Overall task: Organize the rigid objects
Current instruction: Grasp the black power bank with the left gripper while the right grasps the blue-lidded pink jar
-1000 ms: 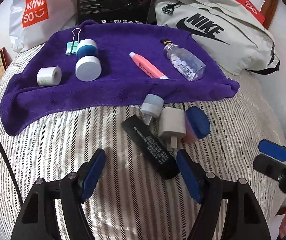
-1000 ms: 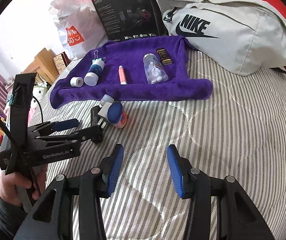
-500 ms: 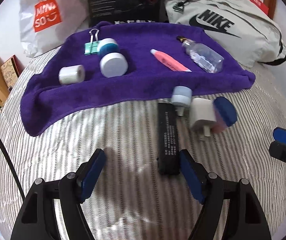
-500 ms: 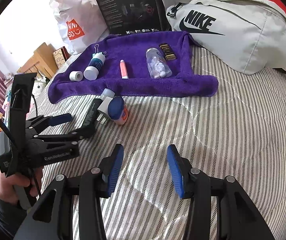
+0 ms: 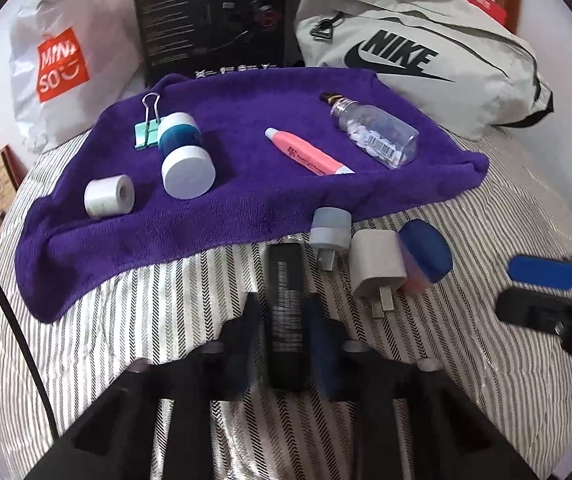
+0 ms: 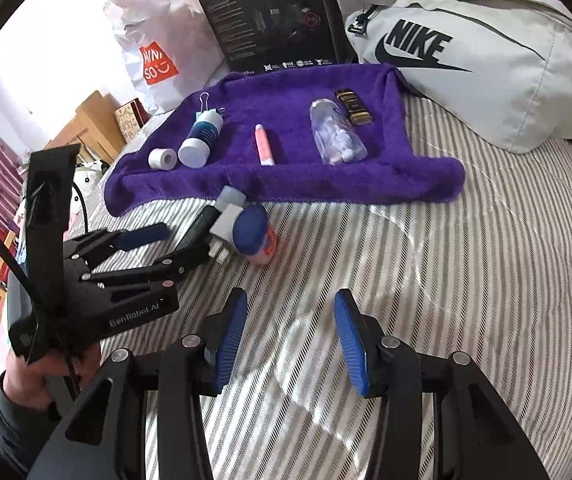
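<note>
Lying flat, slim black bar [image 5: 284, 312], white lettering

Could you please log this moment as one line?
left gripper: shut on black bar | right gripper: open, empty | purple towel: items sorted

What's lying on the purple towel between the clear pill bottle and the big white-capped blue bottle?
A pink tube lies alone on the purple towel between the pill bottle and the white-capped blue bottle; both wrist views show it.
</note>
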A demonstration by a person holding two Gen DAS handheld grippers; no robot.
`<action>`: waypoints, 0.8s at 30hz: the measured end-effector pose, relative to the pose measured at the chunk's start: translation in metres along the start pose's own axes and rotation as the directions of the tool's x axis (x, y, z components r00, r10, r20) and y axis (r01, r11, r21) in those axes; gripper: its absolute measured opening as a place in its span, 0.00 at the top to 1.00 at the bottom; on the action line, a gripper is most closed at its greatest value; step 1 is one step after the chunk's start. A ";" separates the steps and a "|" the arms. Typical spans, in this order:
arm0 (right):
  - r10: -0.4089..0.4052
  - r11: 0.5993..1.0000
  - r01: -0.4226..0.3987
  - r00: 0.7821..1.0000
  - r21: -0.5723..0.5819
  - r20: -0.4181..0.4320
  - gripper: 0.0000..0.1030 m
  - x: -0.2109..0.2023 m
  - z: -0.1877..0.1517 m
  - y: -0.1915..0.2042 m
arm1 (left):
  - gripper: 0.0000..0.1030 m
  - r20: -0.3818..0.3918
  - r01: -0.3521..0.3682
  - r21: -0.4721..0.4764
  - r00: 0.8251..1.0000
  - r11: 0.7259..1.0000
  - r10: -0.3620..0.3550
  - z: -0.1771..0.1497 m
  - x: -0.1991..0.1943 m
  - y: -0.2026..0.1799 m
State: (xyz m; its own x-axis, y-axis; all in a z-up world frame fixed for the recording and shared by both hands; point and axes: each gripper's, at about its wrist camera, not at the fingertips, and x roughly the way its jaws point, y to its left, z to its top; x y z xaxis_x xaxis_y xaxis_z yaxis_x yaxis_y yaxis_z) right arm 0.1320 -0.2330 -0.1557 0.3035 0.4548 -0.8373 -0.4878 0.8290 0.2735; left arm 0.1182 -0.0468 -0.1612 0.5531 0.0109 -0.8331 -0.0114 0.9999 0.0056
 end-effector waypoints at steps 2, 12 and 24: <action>0.003 1.000 -0.003 1.000 -0.002 -0.003 0.56 0.004 0.004 0.001 | 0.80 -0.004 0.018 0.000 1.000 1.000 -0.018 -0.002 -0.002 0.004; 0.000 0.998 -0.001 1.000 -0.068 -0.012 0.58 0.028 0.023 0.028 | 0.80 -0.009 0.043 -0.123 0.999 0.991 -0.044 -0.019 -0.016 0.060; -0.084 0.990 0.078 0.995 -0.116 -0.050 0.76 0.052 0.029 0.036 | 0.79 0.010 0.083 -0.162 0.997 0.983 -0.083 -0.023 -0.018 0.073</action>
State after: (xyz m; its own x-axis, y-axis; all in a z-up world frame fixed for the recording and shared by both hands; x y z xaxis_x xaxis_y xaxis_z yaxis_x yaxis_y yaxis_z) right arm 0.1542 -0.1701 -0.1761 0.3021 0.3662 -0.8801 -0.5539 0.8188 0.1506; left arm 0.0882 0.0259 -0.1587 0.5603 -0.0719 -0.8252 -0.1003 0.9830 -0.1537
